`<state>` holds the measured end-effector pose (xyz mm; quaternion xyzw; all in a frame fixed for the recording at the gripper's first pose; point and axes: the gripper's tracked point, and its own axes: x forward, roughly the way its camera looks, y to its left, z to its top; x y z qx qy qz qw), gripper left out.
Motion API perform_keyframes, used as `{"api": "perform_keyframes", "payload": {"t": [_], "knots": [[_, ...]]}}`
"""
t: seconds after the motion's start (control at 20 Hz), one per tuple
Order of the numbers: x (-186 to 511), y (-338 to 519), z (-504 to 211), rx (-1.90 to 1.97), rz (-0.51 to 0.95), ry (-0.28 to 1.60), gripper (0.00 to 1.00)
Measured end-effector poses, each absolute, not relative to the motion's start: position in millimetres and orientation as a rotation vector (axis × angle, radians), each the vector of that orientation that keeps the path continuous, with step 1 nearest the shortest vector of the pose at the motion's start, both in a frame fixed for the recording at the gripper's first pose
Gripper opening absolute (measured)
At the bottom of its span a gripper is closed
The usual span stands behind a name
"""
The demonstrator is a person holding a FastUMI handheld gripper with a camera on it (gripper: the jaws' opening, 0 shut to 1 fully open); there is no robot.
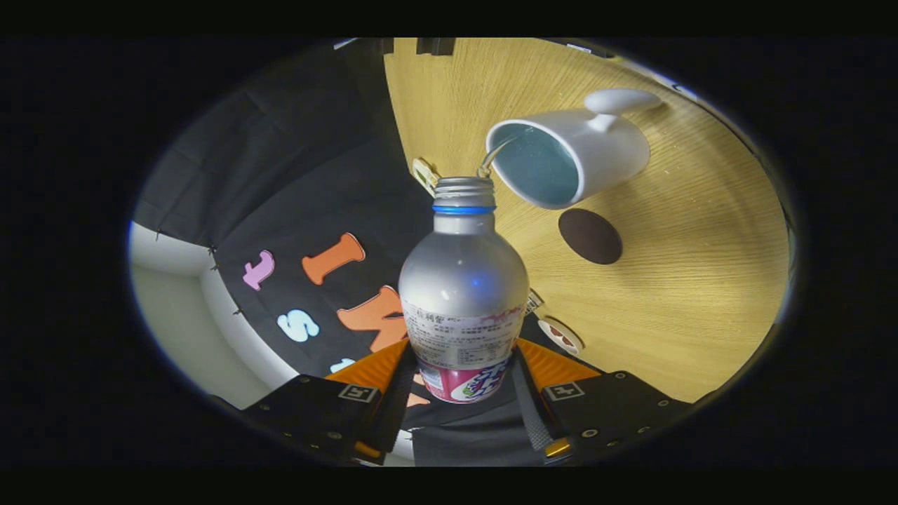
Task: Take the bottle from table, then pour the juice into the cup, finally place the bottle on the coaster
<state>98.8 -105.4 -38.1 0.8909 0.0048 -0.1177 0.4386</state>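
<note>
Over the wooden desk (631, 294), your gripper (464, 382) clamped the smooth, probably slippery metal bottle (463, 280) low on its label, tipped toward the cup (568, 158).

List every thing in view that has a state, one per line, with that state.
Bottle: uncapped, held between the fingers, tilted with its mouth at the cup's rim, a thin stream leaving it.
Cup: standing on the table, open, taking the stream.
Coaster: bare, on the table beside the cup.
Tool: shut on the bottle's lower body.
</note>
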Motion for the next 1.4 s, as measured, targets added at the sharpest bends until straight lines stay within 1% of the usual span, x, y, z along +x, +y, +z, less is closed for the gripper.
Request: {"api": "perform_keyframes", "payload": {"t": [0.4,0.7,1.0,1.1,1.25,1.4], "knots": [[102,-105,-37,2.252,-0.294,0.008,0.71],[105,-106,-46,2.117,-0.314,0.042,0.71],[106,-96,-83,1.697,-0.395,0.170,0.71],[109,-90,-96,1.530,-0.410,0.229,0.71],[111,-85,-99,1.318,-0.400,0.259,0.71],[109,-90,-106,1.000,-0.429,0.307,0.71]]}}
